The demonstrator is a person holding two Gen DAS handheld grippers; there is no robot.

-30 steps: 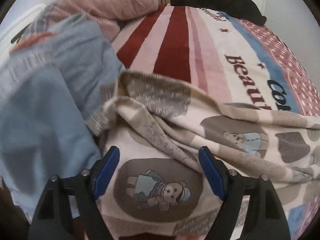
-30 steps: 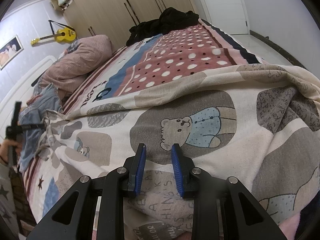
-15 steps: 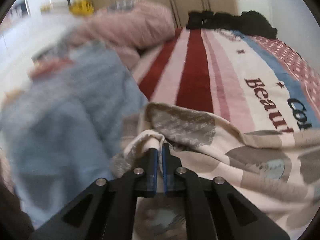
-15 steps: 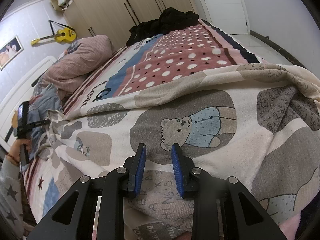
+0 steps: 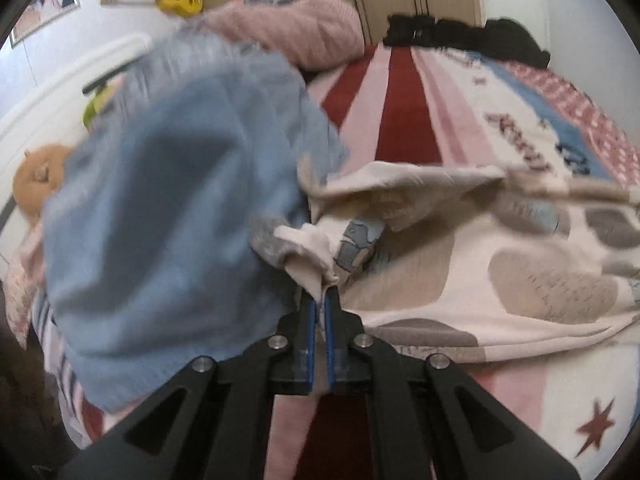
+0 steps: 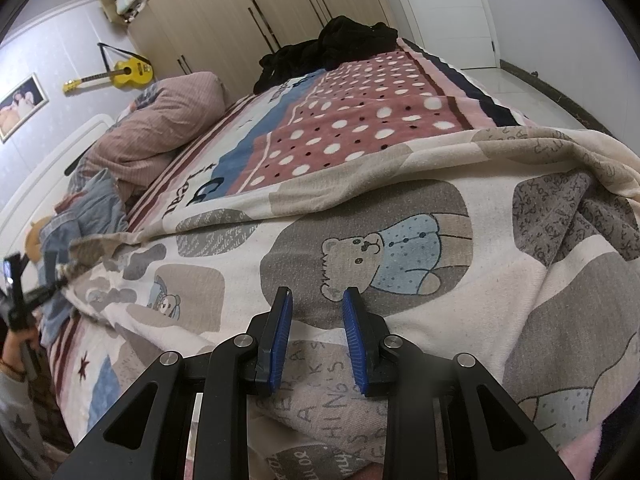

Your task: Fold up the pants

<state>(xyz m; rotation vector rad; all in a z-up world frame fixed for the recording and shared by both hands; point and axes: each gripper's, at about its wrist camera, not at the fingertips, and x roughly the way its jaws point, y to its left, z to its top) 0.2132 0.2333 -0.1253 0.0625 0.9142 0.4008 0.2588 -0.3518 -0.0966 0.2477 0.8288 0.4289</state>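
Jaws of the left gripper [image 5: 319,304] pinched the pants [image 6: 360,248]; the right gripper [image 6: 316,300] apparently clamped cloth too; folding had barely begun.

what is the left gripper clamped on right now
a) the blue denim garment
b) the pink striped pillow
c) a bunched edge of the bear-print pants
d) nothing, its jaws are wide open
c: in the left wrist view the left gripper has its blue pads pressed together on a bunched cream edge of the bear-print pants, while the blue denim garment lies beside it, outside the jaws.
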